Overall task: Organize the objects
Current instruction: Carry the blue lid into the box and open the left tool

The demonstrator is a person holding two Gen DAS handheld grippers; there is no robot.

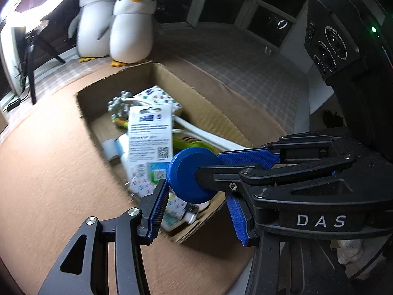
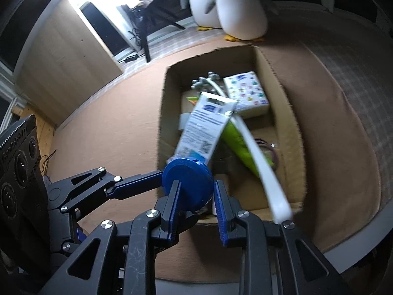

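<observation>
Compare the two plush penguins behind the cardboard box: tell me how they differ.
In the left wrist view, the front white plush penguin stands nearer the open cardboard box, while the rear white plush penguin stands behind it and to its left. The front one shows its whole body; the rear one is partly hidden by it. Both are upright, white-bellied, with orange beaks and feet.

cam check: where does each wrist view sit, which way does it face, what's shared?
Left wrist: on the left gripper, angled down at the cardboard box; own fingers plus the right gripper coming in from the right.
Right wrist: on the right gripper, steeper down into the box; own fingers plus the left gripper from the left.
Shared: blue cap, both grippers on it, white carton, penguin plushes.
</observation>
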